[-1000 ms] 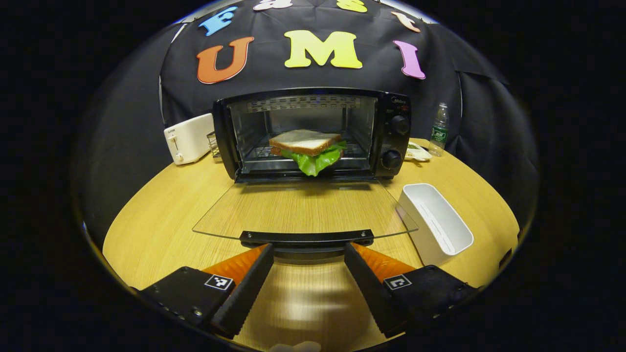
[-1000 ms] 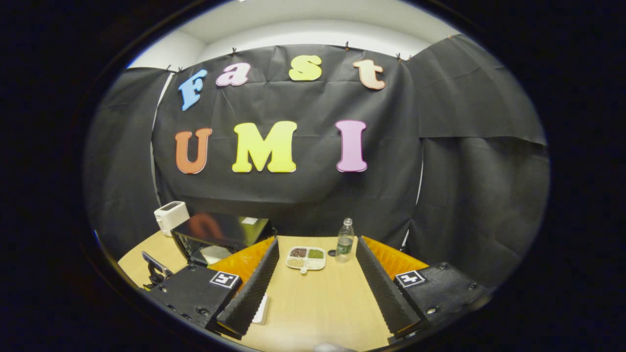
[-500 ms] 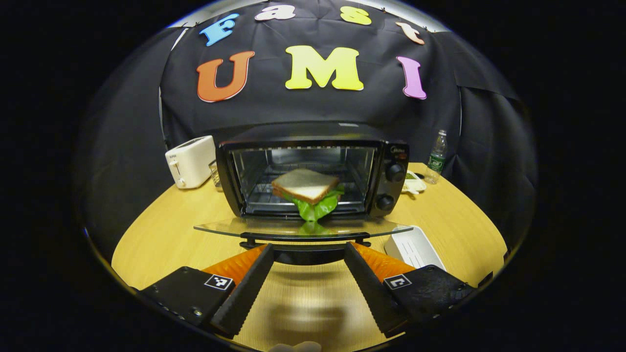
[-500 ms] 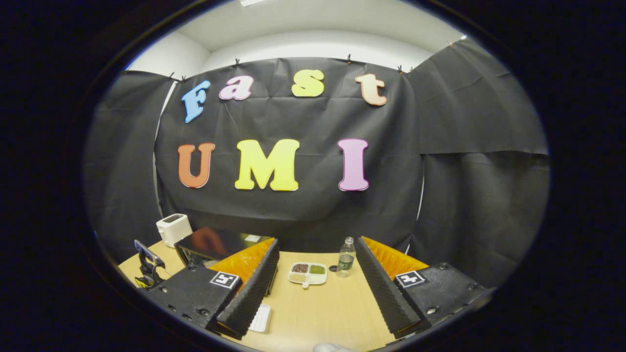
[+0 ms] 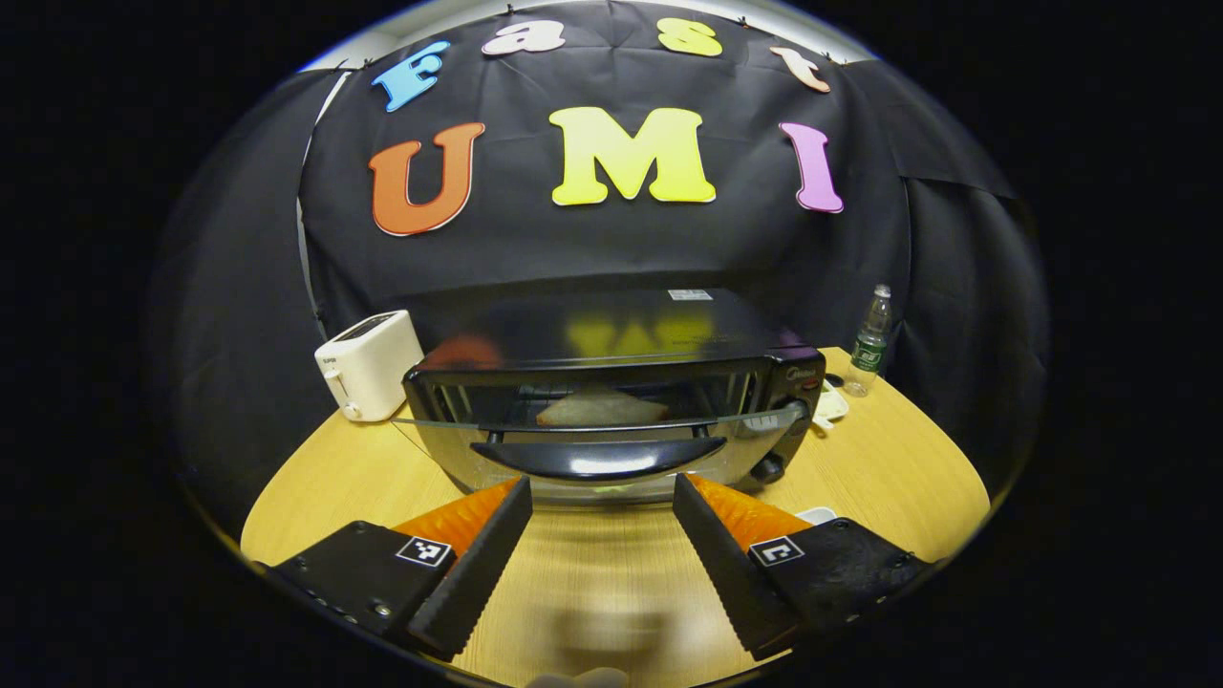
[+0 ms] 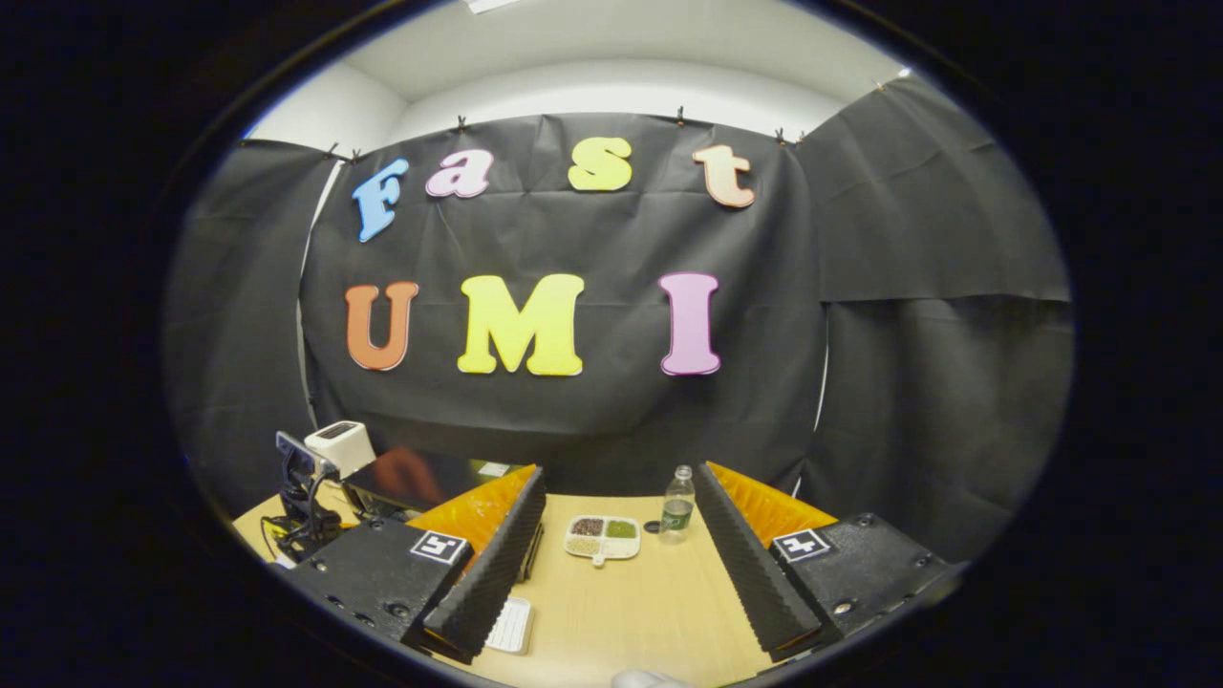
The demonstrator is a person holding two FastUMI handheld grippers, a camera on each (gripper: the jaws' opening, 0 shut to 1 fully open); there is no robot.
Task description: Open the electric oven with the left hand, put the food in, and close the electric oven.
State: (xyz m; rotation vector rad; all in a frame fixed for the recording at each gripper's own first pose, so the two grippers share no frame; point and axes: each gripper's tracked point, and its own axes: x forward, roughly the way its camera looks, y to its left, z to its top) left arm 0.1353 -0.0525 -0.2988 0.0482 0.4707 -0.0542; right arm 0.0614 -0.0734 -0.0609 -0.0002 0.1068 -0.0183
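The black electric oven (image 5: 611,330) stands in the middle of the left gripper view. Its glass door (image 5: 592,430) is swung up most of the way, with a gap left at the top. The door's black handle (image 5: 597,459) curves just above and between the fingertips of my left gripper (image 5: 602,485), which is open. Through the gap I see the bread of the sandwich (image 5: 600,409) on the rack inside. My right gripper (image 6: 619,473) is open with nothing in it, held high over the table, right of the oven (image 6: 420,478). The left gripper (image 6: 306,483) shows far left in the right gripper view.
A white toaster (image 5: 368,365) stands left of the oven. A water bottle (image 5: 869,342) and a compartment dish (image 6: 602,537) sit to its right at the back. A white tray (image 6: 511,623) lies on the wooden table (image 5: 889,478) near the oven's front right.
The oven door has swung up from lying flat to nearly closed, with my left gripper rising under its handle. The right gripper has barely moved.
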